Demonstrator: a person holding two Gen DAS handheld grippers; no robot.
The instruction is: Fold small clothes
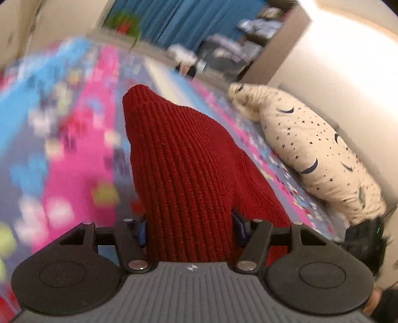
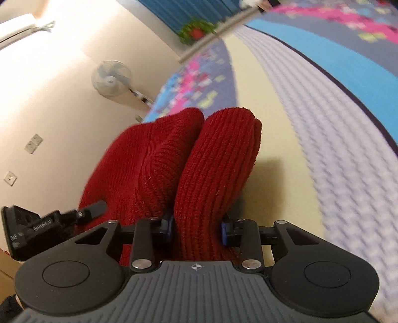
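One red ribbed knit garment (image 1: 184, 161) is hanging in the air between the two grippers, above the bed. In the left wrist view it is running forward from the left gripper (image 1: 189, 227) as a single thick band, tapering to a rounded end over the patterned bedcover (image 1: 82, 154), and the jaws are pinching that band between their blue pads. In the right wrist view the same red knit (image 2: 199, 164) is showing as two rounded lobes side by side; the right gripper (image 2: 197, 229) is clamping the right-hand lobe, its jaws pressing in on the fabric from both sides, while the left-hand lobe is bulging just beside it. The black body of the other gripper (image 2: 37, 228) is peeking in at the left edge, touching the knit.

One cream pillow (image 1: 316, 154) with dark stars and moons is lying along the right side of the bed against the wall. One blue curtain (image 1: 189, 20) is hanging at the far end. One standing fan (image 2: 110, 78) is showing against the pale wall, and one green plant with something red (image 2: 196, 31) is sitting by the curtain. The bedcover is blurring in both views.
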